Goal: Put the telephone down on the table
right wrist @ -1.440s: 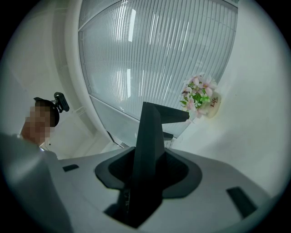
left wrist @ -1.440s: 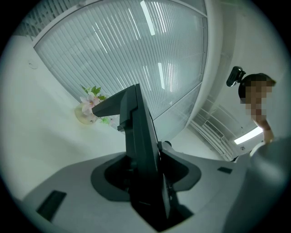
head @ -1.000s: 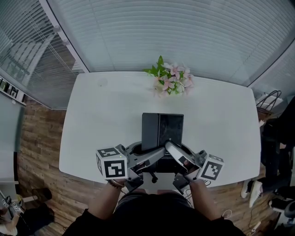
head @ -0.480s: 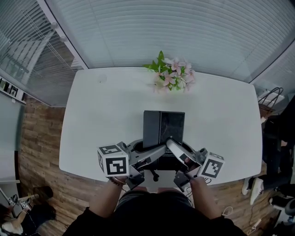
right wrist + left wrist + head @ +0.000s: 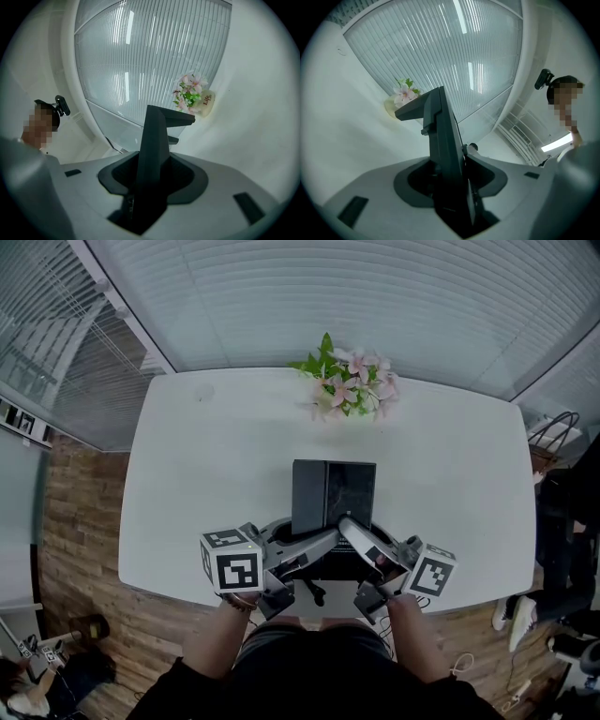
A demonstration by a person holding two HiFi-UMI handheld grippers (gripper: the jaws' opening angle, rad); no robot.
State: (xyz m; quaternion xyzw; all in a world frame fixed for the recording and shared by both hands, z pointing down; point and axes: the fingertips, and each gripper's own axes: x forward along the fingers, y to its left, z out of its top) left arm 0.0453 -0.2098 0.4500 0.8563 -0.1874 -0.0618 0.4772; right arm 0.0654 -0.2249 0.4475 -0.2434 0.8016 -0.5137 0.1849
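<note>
Two pinches on the telephone (image 5: 333, 495), left gripper (image 5: 323, 542) and right gripper (image 5: 349, 526) fingers clamped; I figured lower both evenly onto the table (image 5: 206, 484).

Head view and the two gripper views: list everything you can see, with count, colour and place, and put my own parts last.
telephone: one, black, over the table's near side; whether it touches the table cannot be told
table: one, white, centre
flowers: one bunch, pink with green leaves, at the table's far edge
pot: one, pale, under the flowers
blinds: several panels, pale grey, beyond the table
floor: brown wood, left of the table
bystander: one, dark clothes, right edge
left claw: one, grey, shut on the telephone's near edge
right claw: one, grey, shut on the same edge
marker cubes: two, black and white, one per gripper
forearms: two, bottom centre
</note>
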